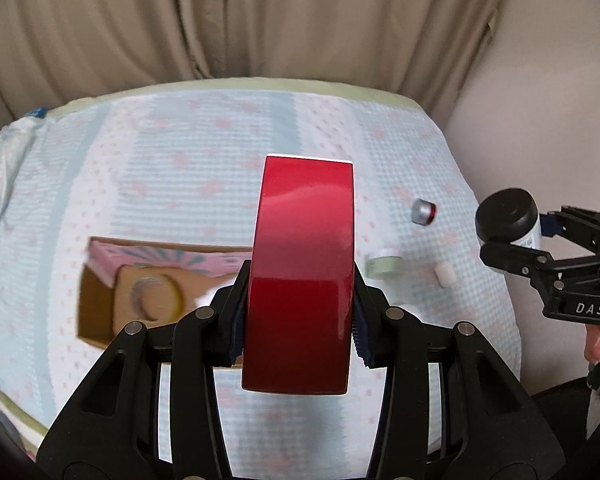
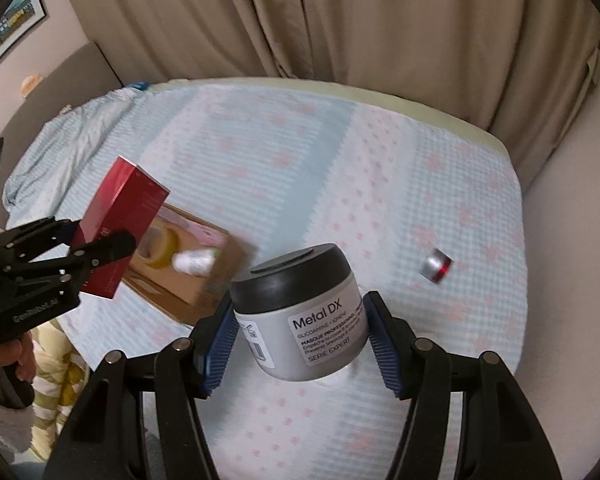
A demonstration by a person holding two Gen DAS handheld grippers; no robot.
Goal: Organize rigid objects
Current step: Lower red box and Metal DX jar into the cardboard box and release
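At the left, the open brown cardboard box point(image 1: 100, 304) lies on the pale blue quilted bedspread point(image 1: 180, 184), and the left gripper point(image 1: 298, 320) hangs above its near right end, clamped on a glossy red rectangular carton point(image 1: 302, 276) whose long axis runs forward along the fingers. Further right, the right gripper point(image 2: 300, 344) grips a grey jar with a black lid point(image 2: 300, 312) over bare bedspread, right of the box. The left hand looks nearer, so its carton probably goes in first.
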